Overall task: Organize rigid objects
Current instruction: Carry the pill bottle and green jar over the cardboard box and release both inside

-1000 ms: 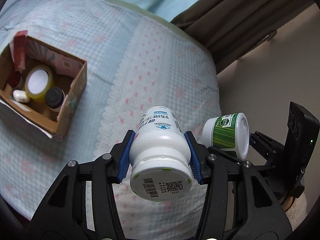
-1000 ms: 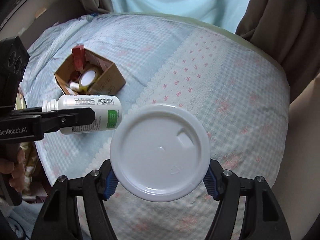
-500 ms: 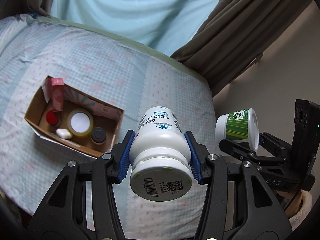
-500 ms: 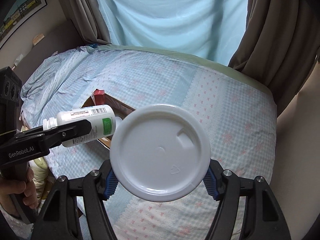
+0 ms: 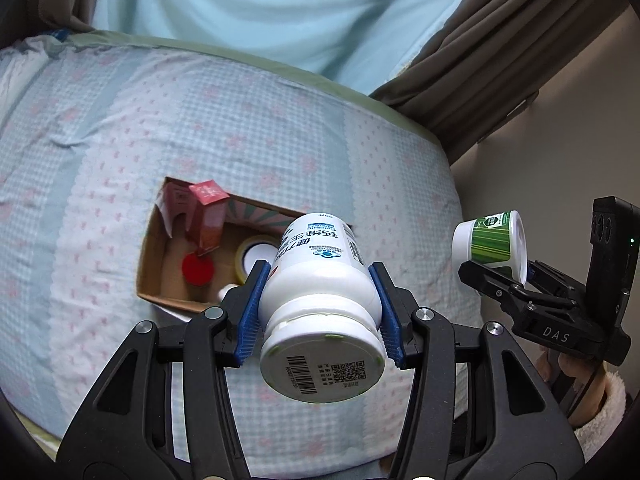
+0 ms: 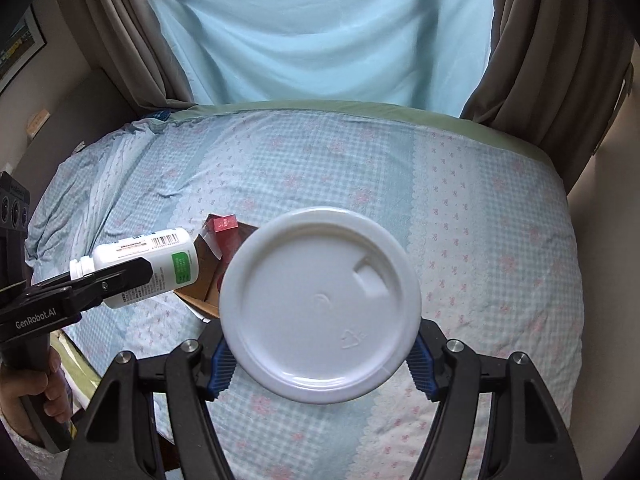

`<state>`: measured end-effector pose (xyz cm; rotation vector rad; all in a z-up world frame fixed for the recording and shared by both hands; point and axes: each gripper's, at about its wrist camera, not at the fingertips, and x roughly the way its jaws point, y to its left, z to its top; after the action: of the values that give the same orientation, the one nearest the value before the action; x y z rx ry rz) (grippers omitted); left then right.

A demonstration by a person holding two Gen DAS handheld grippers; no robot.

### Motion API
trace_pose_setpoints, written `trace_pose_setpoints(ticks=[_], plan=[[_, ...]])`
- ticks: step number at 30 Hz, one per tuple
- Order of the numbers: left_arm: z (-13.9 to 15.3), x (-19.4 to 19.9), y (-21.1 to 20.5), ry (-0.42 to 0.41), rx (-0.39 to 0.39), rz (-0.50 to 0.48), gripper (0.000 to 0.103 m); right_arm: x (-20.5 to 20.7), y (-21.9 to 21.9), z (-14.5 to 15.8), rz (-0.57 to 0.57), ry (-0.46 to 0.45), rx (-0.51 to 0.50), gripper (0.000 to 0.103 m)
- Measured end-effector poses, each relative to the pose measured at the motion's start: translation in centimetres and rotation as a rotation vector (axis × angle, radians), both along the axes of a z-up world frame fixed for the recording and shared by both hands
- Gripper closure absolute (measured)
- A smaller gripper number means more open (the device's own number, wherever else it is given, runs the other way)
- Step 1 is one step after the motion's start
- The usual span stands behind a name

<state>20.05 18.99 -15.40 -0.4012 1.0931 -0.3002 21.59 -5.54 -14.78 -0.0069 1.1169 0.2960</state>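
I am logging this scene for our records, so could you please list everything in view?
Bottle: 1, white, in left gripper, cap toward camera.
Tub: 1, white with green label, in right gripper.
Cardboard box: 1, brown, on bed.
Carton: 1, red, upright in box.
Round lid: 1, red, in box.
Tape roll: 1, yellow, in box, partly hidden.
Bedspread: 1, pale blue check with pink flowers.
Curtains: brown, beside a light blue one.
Left gripper: black, blue pads.
Right gripper: black, blue pads.
Hand: 1, on left gripper's handle.

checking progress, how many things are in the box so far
4 visible in the box: pink carton upright at the back, red lid, tape roll, a small white item. The bottle may hide more.
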Motion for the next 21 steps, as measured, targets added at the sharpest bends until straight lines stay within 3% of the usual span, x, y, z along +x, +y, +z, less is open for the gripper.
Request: trace_pose_setpoints(ticks=[10,21], plan=[[-7.5,3.0,5.3,0.097,0.063,-0.056,0.057,1.7,5.7,-6.9,-0.042,0.075,-0.018,0.037],[-16.9,6.6,2.6,0.255,0.061,-0.119,0.057,3.4,7.7,-16.8,-0.081,0.206,-0.024,0.037]])
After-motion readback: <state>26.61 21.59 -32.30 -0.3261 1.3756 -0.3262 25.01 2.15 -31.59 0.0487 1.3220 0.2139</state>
